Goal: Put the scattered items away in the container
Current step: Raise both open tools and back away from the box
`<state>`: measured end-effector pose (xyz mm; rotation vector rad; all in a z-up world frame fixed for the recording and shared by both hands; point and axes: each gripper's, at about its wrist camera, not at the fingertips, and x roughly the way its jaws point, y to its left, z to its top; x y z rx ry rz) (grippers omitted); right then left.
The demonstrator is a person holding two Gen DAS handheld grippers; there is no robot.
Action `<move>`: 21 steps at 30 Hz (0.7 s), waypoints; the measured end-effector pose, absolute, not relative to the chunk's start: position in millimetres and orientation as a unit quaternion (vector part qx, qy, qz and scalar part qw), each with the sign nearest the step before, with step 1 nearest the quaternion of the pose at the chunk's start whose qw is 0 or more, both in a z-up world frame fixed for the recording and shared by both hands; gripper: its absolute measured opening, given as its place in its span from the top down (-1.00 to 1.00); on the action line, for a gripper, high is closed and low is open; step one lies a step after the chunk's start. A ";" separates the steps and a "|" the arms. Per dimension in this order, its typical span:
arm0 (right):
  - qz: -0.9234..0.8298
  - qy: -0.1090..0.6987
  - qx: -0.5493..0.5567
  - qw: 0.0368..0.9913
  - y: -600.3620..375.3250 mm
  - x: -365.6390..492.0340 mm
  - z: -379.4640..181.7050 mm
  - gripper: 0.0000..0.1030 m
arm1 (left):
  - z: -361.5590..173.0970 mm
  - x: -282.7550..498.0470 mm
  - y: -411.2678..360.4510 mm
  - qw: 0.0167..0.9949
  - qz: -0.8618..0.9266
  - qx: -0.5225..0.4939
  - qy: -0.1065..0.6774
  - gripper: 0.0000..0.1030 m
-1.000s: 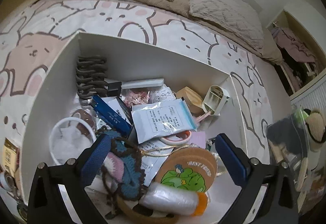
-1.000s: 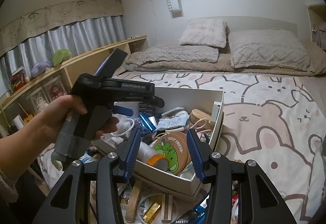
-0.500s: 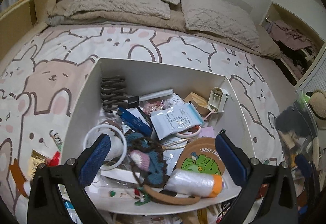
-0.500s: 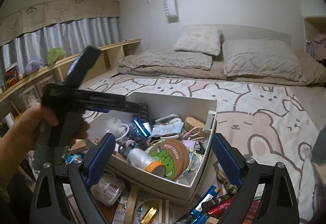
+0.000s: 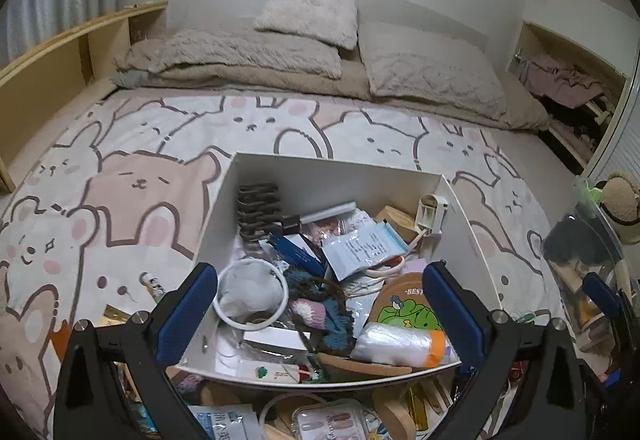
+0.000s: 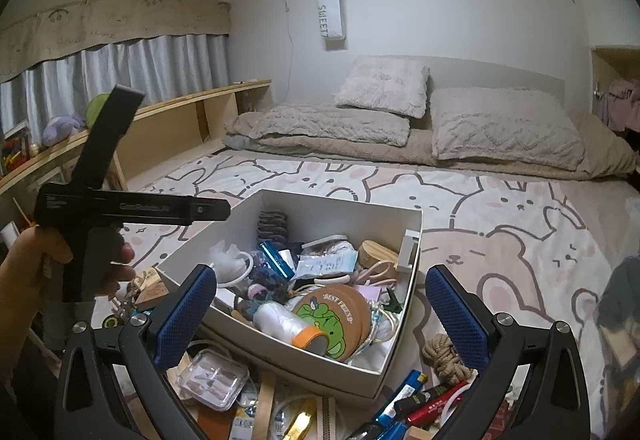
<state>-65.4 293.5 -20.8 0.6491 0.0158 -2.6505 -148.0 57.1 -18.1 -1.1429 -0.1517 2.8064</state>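
Observation:
A white box (image 5: 320,176) (image 6: 344,204) sits on the bear-print bedspread, full of small things. Among them are a green frog coaster (image 5: 408,314) (image 6: 332,316), a plastic roll with an orange end (image 5: 400,344) (image 6: 288,324), a white ring (image 5: 250,292) and a dark hair claw (image 5: 258,208). My left gripper (image 5: 320,310) hangs open above the box's near end, holding nothing. My right gripper (image 6: 320,314) stands wide open over the near corner, also with nothing in it. A hand (image 6: 24,272) at the left grips the left tool's black handle (image 6: 120,206).
Loose items lie in front of the box: a clear case (image 6: 212,380), a rope knot (image 6: 444,360), a red pen (image 6: 436,402), a nail-tip case (image 5: 332,422) and a paper packet (image 5: 224,424). Pillows (image 6: 384,86) lie at the bed's far end. A wooden shelf (image 6: 180,108) runs along the left.
My right gripper's jaws have spread from narrow to wide. My left gripper has lifted and drawn back from the box, so more of the bed shows. The box's contents lie as before.

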 end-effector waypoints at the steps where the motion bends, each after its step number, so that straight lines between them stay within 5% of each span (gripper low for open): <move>1: -0.952 0.010 0.230 0.204 291.9 -63.1 -17.9 -1.00 | -15.0 -143.7 55.7 0.053 0.926 -0.371 -0.047 -1.00; 21: -0.962 0.010 0.209 0.176 285.6 -20.4 9.4 -1.00 | 23.3 -66.7 37.1 0.067 0.950 -0.304 0.005 -1.00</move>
